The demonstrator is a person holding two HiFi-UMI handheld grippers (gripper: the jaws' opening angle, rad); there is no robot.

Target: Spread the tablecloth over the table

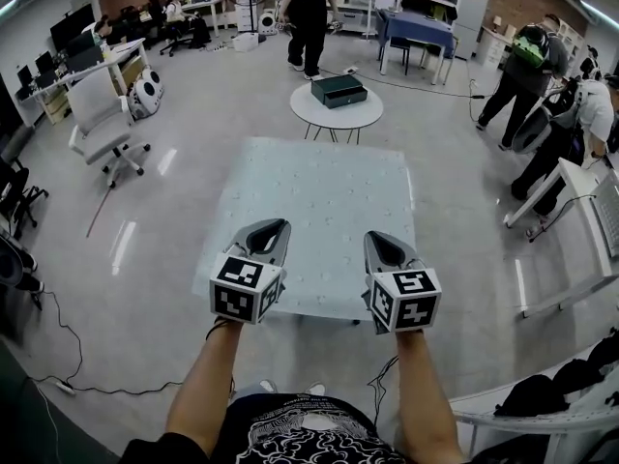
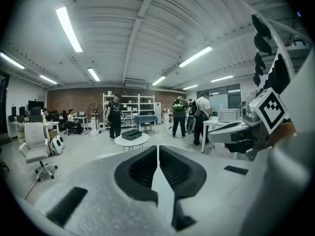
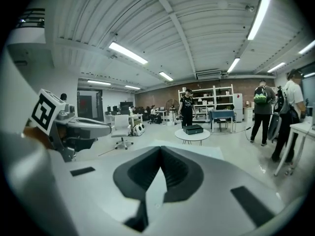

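A pale, dotted tablecloth (image 1: pixel 319 196) lies flat over the square table, covering its top and hanging a little over the near edge (image 1: pixel 290 309). Both grippers hover above that near edge, side by side and pointing away from me. My left gripper (image 1: pixel 275 226) is shut, its jaws meeting at the tips with nothing between them. My right gripper (image 1: pixel 379 239) is likewise shut and empty. In the left gripper view the closed tips (image 2: pixel 158 146) point across the room. The right gripper view shows its closed tips (image 3: pixel 160 149) with the cloth (image 3: pixel 202 150) beyond.
Just beyond the table is a round white table (image 1: pixel 337 112) with a dark box (image 1: pixel 338 90). A white office chair (image 1: pixel 102 114) stands left. People work at the right (image 1: pixel 527 66) and back (image 1: pixel 309 17). A white desk (image 1: pixel 580 220) and a cable (image 1: pixel 68 356) flank me.
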